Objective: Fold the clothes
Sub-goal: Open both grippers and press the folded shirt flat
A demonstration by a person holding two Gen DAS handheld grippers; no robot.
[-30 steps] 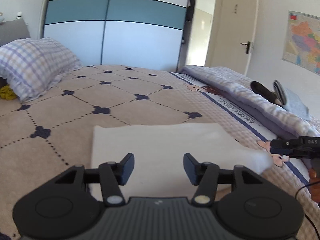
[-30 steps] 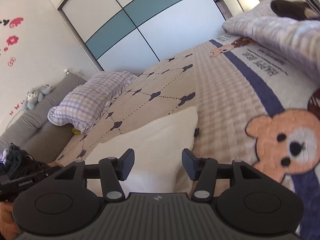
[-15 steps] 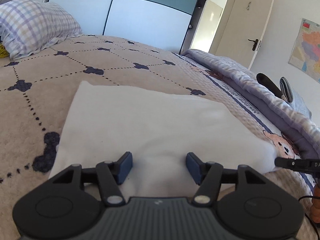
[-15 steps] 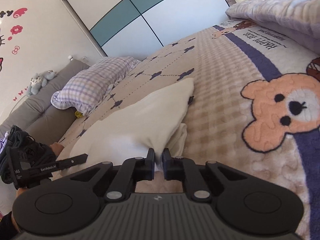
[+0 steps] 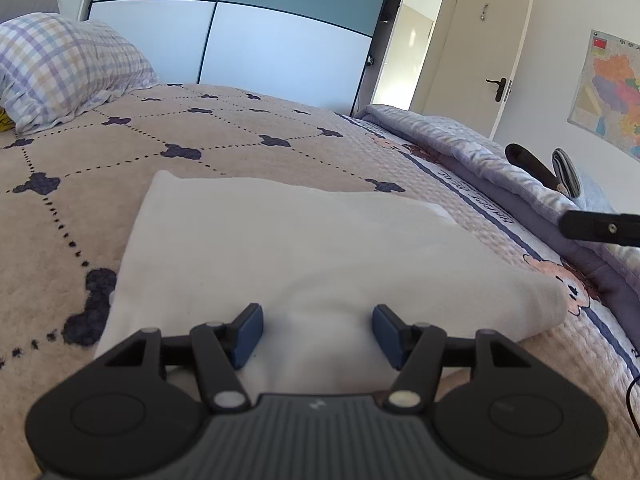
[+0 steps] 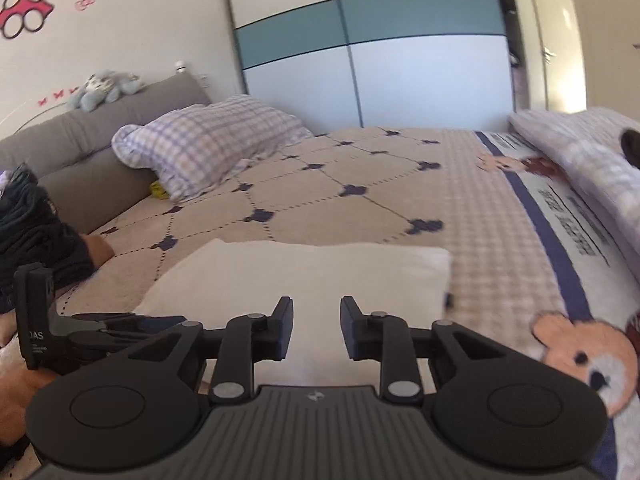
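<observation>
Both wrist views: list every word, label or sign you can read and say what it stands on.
"DAS": end of a white label on the left gripper, seen from the right wrist; smaller print below is too small.
Bedspread lettering beside the blue stripe: blurred, unreadable.
Wall map: print too small.
Wall sticker: a cartoon cat, no words.

Both wrist views look low across the bed [image 5: 240,136], sharing the wardrobe [image 6: 400,60].
</observation>
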